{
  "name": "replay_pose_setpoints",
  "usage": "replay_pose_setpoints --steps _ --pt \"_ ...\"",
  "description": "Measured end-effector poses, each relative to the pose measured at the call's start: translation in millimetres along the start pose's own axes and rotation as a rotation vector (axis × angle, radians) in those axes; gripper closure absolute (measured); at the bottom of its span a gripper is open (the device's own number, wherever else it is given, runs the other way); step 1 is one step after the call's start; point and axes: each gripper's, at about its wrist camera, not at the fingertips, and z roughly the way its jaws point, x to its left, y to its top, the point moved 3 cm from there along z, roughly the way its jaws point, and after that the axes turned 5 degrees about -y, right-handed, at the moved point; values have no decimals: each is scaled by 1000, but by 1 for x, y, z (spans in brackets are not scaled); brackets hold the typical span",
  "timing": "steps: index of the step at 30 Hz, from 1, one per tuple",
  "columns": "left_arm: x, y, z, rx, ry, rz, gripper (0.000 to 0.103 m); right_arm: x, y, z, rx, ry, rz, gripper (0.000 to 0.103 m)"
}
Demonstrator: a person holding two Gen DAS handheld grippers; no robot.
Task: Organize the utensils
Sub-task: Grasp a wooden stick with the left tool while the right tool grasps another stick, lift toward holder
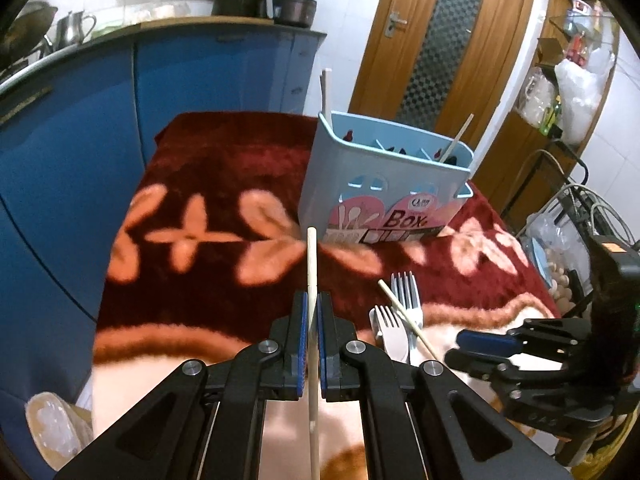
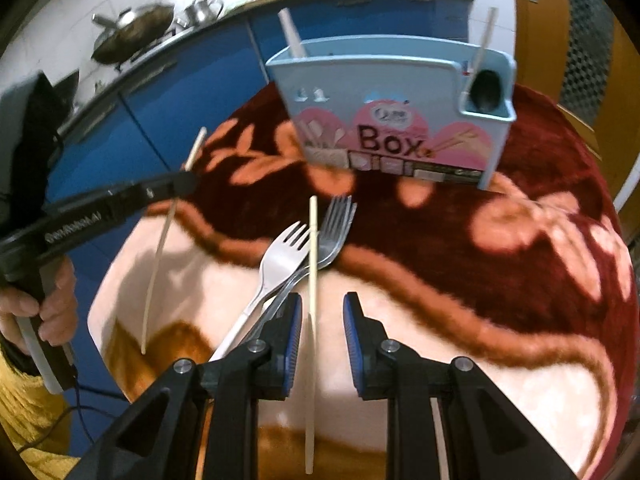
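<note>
A light blue utensil box (image 1: 382, 184) marked "Box" stands on the table, with chopsticks and dark-handled utensils in its compartments; it also shows in the right wrist view (image 2: 396, 108). My left gripper (image 1: 313, 300) is shut on a pale chopstick (image 1: 312, 264), held above the cloth; it shows in the right wrist view (image 2: 188, 182) with the chopstick (image 2: 160, 248). My right gripper (image 2: 322, 308) is open, its fingers either side of another chopstick (image 2: 313, 264) lying on the cloth. Several forks (image 2: 304, 240) lie beside it, also in the left wrist view (image 1: 400, 312).
A dark red and cream flowered blanket (image 1: 208, 216) covers the table. Blue kitchen cabinets (image 1: 80, 128) stand left with pots on top. A wooden door (image 1: 436, 36) is behind, and a cluttered rack (image 1: 568, 92) with cables stands right.
</note>
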Motion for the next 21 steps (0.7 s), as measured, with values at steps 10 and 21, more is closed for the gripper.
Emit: replay_pose_setpoints --steps 10,21 --pt "3 1 -9 -34 -7 -4 99 7 14 29 137 -1 -57 79" --pt "-5 12 -15 -96 -25 -3 99 3 17 26 142 53 -82 97"
